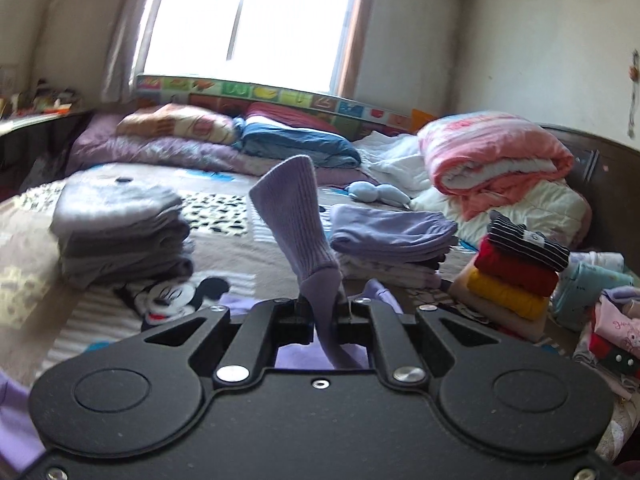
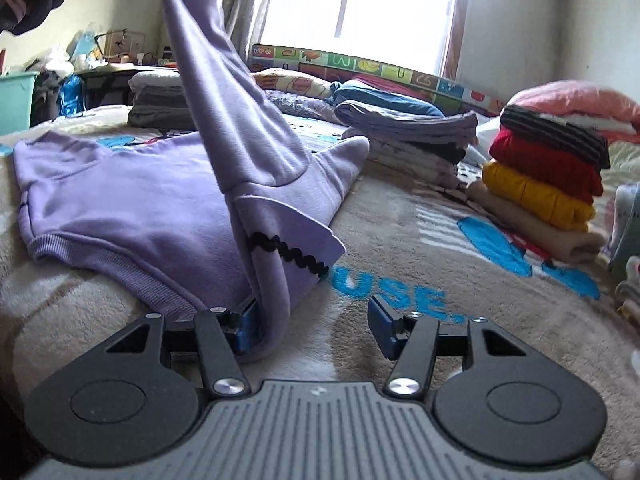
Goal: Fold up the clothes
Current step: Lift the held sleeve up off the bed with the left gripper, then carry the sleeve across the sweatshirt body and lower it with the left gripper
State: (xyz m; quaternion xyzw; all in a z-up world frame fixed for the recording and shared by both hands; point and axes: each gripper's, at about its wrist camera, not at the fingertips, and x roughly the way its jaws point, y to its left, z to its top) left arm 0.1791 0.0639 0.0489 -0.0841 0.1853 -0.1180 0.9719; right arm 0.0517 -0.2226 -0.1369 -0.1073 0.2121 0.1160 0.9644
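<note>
A lilac sweatshirt (image 2: 120, 200) with a black zigzag trim (image 2: 288, 252) lies spread on the blanket-covered bed (image 2: 400, 240). My left gripper (image 1: 322, 304) is shut on one lilac sleeve, whose ribbed cuff (image 1: 292, 208) sticks up beyond the jaws. In the right wrist view that sleeve (image 2: 224, 92) rises taut to the top left, out of frame. My right gripper (image 2: 316, 320) hangs low over the blanket at the sweatshirt's near corner. A fold of the fabric rests against its left blue pad (image 2: 246, 326), and the right pad (image 2: 382, 326) stands well apart from it.
Folded piles stand on the bed: a grey one (image 1: 120, 232) at left, a lilac one (image 1: 392, 232) in the middle, and a striped, red, yellow and beige stack (image 2: 548, 176) at right. A rolled pink quilt (image 1: 492, 160) and pillows lie at the back under the window.
</note>
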